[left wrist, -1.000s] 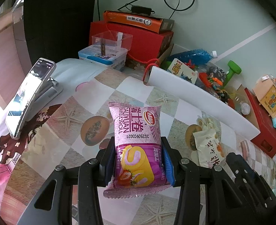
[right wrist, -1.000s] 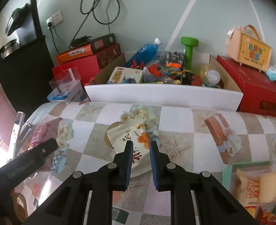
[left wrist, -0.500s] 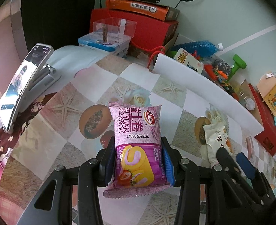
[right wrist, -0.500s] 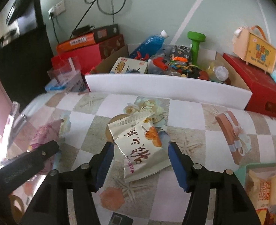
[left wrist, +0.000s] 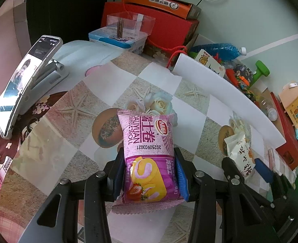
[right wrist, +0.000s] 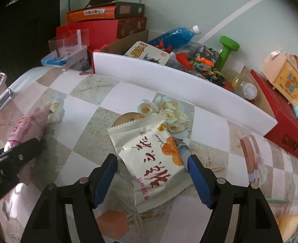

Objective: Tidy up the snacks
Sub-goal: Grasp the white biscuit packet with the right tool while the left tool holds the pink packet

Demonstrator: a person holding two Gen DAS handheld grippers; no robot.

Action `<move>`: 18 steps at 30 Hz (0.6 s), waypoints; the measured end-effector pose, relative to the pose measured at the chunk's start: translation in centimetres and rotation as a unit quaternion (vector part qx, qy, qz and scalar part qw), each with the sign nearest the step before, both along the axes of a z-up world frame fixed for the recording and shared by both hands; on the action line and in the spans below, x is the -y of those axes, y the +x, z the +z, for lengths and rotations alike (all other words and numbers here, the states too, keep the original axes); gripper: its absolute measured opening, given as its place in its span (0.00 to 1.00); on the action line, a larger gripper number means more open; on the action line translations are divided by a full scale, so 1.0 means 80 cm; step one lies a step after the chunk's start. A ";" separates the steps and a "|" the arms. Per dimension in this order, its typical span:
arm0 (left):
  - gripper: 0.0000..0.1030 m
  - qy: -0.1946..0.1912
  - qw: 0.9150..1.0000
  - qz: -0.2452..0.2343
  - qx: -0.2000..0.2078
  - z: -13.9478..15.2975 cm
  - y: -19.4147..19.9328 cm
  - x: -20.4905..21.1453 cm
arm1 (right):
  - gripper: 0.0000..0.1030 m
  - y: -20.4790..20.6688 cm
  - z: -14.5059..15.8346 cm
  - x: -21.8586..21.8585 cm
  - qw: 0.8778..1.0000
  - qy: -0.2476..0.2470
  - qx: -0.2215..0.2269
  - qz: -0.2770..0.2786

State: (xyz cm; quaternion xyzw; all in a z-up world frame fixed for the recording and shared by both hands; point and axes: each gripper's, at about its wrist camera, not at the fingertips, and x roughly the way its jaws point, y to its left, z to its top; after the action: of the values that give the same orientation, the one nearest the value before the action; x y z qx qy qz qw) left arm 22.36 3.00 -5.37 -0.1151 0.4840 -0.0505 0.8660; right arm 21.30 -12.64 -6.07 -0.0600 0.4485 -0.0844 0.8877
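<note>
My left gripper (left wrist: pixel 148 170) is shut on a pink Swiss-roll snack packet (left wrist: pixel 147 154) and holds it just above the patterned table. My right gripper (right wrist: pixel 151 170) is open wide, one finger on each side of a cream snack packet (right wrist: pixel 149 162) with red writing that lies flat on the table. The cream packet also shows in the left wrist view (left wrist: pixel 239 154), with my right gripper (left wrist: pixel 244 168) around it. The pink packet shows at the left of the right wrist view (right wrist: pixel 27 129).
A white foam board (right wrist: pixel 169 83) stands along the table's far edge, with a box of toys and bottles behind it. Red boxes (left wrist: pixel 149 28) and a clear container stand at the back left. A phone on a stand (left wrist: pixel 25 81) is at the left. More snacks (right wrist: pixel 288 224) lie at the right.
My right gripper has opened and moved forward so its fingers now sit either side of the cream packet. My left gripper has kept hold of the pink packet and moved slightly forward.
</note>
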 end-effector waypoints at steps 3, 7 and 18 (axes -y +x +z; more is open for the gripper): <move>0.45 -0.005 1.000 0.000 -0.003 -0.002 0.002 -0.003 | 0.77 0.004 -0.002 0.001 1.000 0.005 -0.012 0.012; 0.45 -0.007 1.000 0.001 -0.006 -0.003 0.003 -0.006 | 0.78 0.011 -0.002 0.011 0.998 0.043 -0.039 0.013; 0.45 -0.008 1.000 0.001 -0.007 -0.003 0.004 -0.005 | 0.69 0.020 -0.002 0.006 0.996 0.058 -0.065 0.025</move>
State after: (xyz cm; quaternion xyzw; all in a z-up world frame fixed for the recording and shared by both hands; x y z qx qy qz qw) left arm 22.66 3.44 -5.59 -0.1223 0.4894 -0.0529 0.8618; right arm 22.92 -13.10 -6.25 -0.0250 0.5074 -0.0320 0.8607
